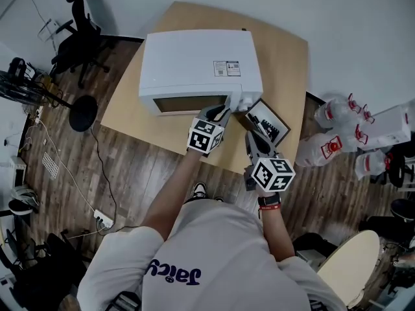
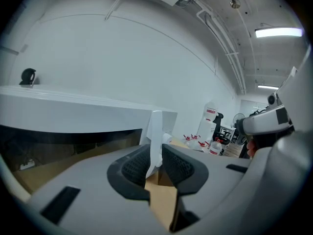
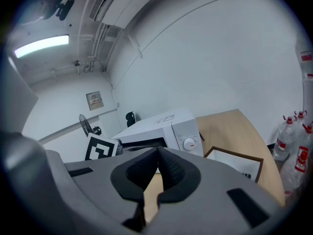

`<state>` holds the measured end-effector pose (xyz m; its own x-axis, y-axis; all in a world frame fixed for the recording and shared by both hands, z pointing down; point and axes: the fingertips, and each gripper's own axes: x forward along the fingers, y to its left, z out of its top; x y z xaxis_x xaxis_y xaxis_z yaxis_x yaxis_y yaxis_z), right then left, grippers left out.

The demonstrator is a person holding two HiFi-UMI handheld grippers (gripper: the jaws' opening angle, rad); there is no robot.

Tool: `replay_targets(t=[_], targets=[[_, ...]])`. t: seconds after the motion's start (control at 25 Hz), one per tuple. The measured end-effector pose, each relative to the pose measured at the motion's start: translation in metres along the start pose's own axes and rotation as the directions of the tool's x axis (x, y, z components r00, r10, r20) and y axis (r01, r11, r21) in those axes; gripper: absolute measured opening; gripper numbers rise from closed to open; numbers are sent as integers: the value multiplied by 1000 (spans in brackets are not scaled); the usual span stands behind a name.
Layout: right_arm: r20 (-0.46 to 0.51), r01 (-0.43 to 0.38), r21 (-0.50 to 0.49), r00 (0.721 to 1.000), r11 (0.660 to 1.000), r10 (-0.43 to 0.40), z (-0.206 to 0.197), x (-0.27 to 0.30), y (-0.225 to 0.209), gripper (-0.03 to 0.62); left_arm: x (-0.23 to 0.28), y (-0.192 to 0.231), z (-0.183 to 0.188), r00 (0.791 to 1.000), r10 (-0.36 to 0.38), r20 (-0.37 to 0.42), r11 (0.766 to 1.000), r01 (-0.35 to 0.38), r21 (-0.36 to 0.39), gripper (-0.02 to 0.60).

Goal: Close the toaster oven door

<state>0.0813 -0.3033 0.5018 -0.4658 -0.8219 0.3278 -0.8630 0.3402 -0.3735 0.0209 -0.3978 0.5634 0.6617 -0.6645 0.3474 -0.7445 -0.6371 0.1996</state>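
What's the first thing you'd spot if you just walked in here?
The big white toaster oven on the wooden table jumps out first. At its front, the left tongs pinch a white edge of the oven door. The right tongs are shut and empty, close to a framed picture.

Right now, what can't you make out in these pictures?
Oven door: head view, the left gripper clamped on it covers it; how far open is unclear.
Label on the toaster oven: head view, print too small.
Picture frame: head view, right gripper covers part.
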Motion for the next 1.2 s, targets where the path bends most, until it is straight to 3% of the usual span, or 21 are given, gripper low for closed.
replay_targets(t=[0.24,0.48,0.92,1.2], targets=[[9,-44,-51,999,998,44,-6,-22,19,15,-50,-19,5,996,65,57,998,-64,-10,87],[23,-66,-40,997,997,67,-11,-47,19,15,-104,-39,7,986,126,108,992,-125,-19,87],[41,-86,-88,995,992,90,-23,-85,34,15,-184,-69,-4,947,266,178,964,-255,-80,67],[57,-99,-119,993,988,106,-27,-110,37,14,-210,-93,-14,930,313,193,949,-298,-103,48]])
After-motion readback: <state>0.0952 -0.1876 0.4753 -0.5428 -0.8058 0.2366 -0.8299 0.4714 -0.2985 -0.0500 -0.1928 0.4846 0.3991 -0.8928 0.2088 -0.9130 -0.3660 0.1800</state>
